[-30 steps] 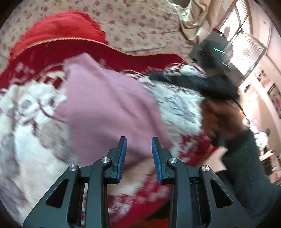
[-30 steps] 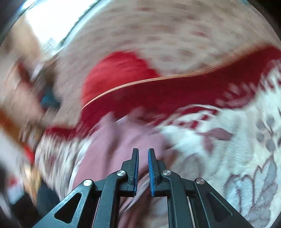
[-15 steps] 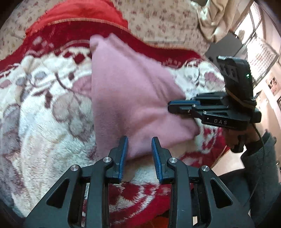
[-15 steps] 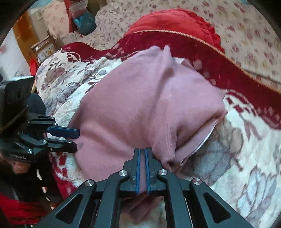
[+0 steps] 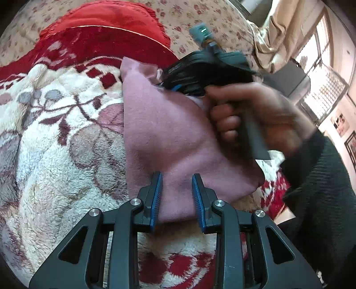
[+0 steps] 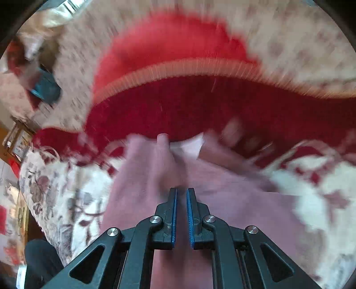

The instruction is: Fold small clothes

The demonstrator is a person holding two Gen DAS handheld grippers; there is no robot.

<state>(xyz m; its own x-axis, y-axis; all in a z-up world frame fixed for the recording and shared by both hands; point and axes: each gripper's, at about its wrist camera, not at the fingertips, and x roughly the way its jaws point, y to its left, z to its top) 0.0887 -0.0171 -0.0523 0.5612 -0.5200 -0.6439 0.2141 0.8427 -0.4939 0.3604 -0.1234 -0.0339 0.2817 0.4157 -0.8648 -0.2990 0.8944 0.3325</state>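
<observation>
A pink fleece garment (image 5: 173, 137) lies folded on a white and red floral blanket (image 5: 55, 144). My left gripper (image 5: 177, 177) hovers at its near edge, jaws apart, with the cloth lying under and between them and not pinched. A hand (image 5: 244, 115) holds my right gripper (image 5: 165, 81) at the garment's far end. In the blurred right wrist view, that gripper (image 6: 181, 191) points down at the garment (image 6: 222, 200). Its jaws are opening, a narrow slit apart, and pink cloth shows in the gap. A white inner patch (image 6: 189, 146) shows at the far edge.
A red cushion (image 5: 106, 26) lies beyond the blanket on a flowered bedsheet (image 5: 200, 17). A dark knitted sleeve (image 5: 322, 177) fills the right side. A barred window (image 5: 322, 66) and a curtain stand at the back right. The bed's edge drops off at the lower right.
The right gripper swept from the garment's right edge to its far end, and its shut jaws have parted slightly. The left gripper sank closer to the near edge, jaws unchanged.
</observation>
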